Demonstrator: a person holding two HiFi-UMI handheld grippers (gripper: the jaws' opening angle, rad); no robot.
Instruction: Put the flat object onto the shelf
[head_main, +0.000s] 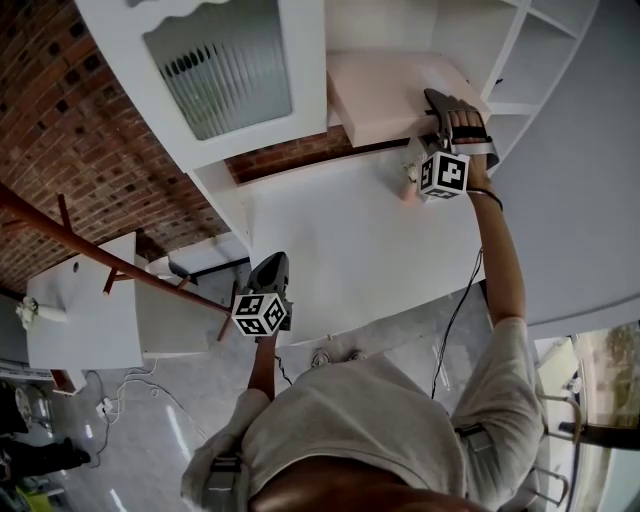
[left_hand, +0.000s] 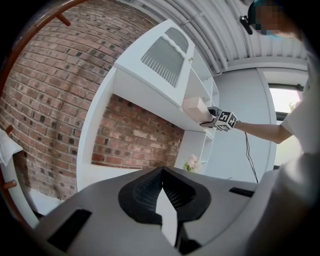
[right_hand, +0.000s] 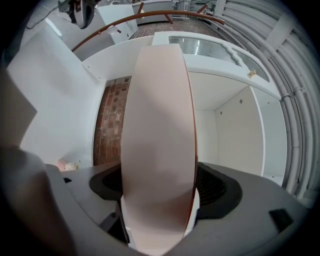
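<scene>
The flat object (head_main: 390, 90) is a pale pink board lying in the open compartment of the white shelf unit (head_main: 500, 105), its near edge sticking out past the front. My right gripper (head_main: 445, 110) reaches up to that edge. In the right gripper view the pink board (right_hand: 157, 140) fills the space between the jaws of my right gripper (right_hand: 159, 200), with a thin white gap on the right side, so the pads stand open round it. My left gripper (head_main: 270, 272) hangs low by the counter's front edge, shut and empty, also seen as the left gripper (left_hand: 161, 172).
A cabinet door with ribbed glass (head_main: 225, 60) hangs left of the compartment. Below lies a white counter (head_main: 340, 240) with a small flower bunch (head_main: 410, 175) near the right gripper. A brick wall (head_main: 60, 120) and a brown rail (head_main: 100, 255) are at the left. A cable (head_main: 455, 310) trails down.
</scene>
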